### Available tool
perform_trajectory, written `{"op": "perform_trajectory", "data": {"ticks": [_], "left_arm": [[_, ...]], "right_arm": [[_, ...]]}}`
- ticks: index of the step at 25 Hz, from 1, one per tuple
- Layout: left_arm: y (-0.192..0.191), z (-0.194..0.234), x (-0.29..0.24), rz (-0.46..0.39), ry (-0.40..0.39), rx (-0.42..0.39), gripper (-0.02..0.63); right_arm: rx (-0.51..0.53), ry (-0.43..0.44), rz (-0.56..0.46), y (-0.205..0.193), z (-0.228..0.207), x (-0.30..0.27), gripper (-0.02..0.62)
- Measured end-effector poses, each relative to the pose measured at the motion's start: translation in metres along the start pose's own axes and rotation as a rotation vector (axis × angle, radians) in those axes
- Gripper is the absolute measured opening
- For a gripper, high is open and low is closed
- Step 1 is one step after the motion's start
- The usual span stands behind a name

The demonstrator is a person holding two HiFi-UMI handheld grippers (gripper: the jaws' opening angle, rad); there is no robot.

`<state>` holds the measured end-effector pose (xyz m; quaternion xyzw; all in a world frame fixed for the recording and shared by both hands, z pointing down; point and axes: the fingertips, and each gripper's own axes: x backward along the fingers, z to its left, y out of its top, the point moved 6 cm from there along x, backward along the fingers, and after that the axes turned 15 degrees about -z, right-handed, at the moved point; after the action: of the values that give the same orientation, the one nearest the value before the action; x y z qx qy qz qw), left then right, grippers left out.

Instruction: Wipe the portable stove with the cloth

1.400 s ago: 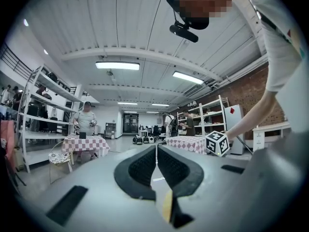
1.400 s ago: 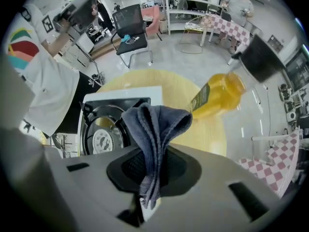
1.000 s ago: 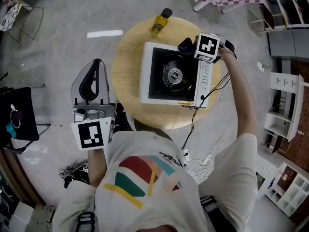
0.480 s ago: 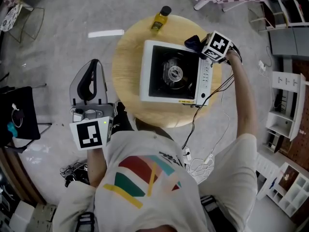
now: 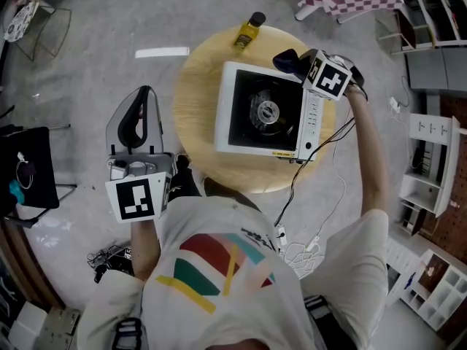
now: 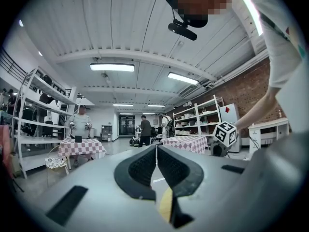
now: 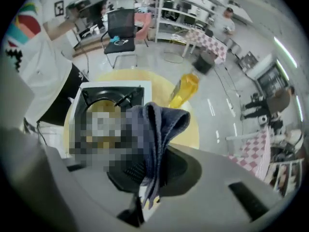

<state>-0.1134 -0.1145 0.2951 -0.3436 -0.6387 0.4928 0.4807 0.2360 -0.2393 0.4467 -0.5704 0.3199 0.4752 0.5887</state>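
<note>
The white portable stove [image 5: 266, 111] with a black burner well sits on a round wooden table [image 5: 197, 86]. My right gripper [image 5: 300, 65] hovers at the stove's far right corner, shut on a dark blue cloth [image 5: 287, 59]. In the right gripper view the cloth [image 7: 159, 124] is bunched between the jaws, above the stove [image 7: 113, 98]. My left gripper [image 5: 139, 130] is held off the table to the left, over the floor. Its jaws are pressed together with nothing between them, and the left gripper [image 6: 156, 151] points out into the room.
A yellow bottle [image 5: 249, 29] stands at the table's far edge, close behind the stove. Cables [image 5: 303, 188] hang from the stove's near right corner to the floor. A black chair [image 5: 29, 173] is at the left and white shelves [image 5: 430, 159] at the right.
My right gripper has shifted slightly right and farther away with the cloth, along the stove's far right corner. The left gripper has stayed in place.
</note>
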Motion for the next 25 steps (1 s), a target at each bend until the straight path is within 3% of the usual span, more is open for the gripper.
{"op": "perform_trajectory", "data": {"ticks": [3,6,12,17,25], "left_arm": [[0.006,0.001,0.000,-0.036,-0.005,0.007,0.009],[0.009,0.003,0.003,-0.036,0.002,-0.004,0.009],[0.011,0.017,0.014,-0.023,0.039,0.007,0.009],[0.006,0.041,0.023,-0.010,0.086,0.013,0.009],[-0.005,0.056,0.030,-0.001,0.109,0.030,0.009]], "right_arm": [[0.202,-0.038,-0.021,0.053,0.003,0.012,0.032],[0.307,-0.061,-0.071,0.101,0.005,0.017,0.032],[0.295,-0.086,-0.064,0.156,0.009,-0.024,0.032],[0.314,-0.010,0.010,0.162,0.028,-0.072,0.032],[0.345,0.026,0.073,0.160,0.043,-0.103,0.032]]}}
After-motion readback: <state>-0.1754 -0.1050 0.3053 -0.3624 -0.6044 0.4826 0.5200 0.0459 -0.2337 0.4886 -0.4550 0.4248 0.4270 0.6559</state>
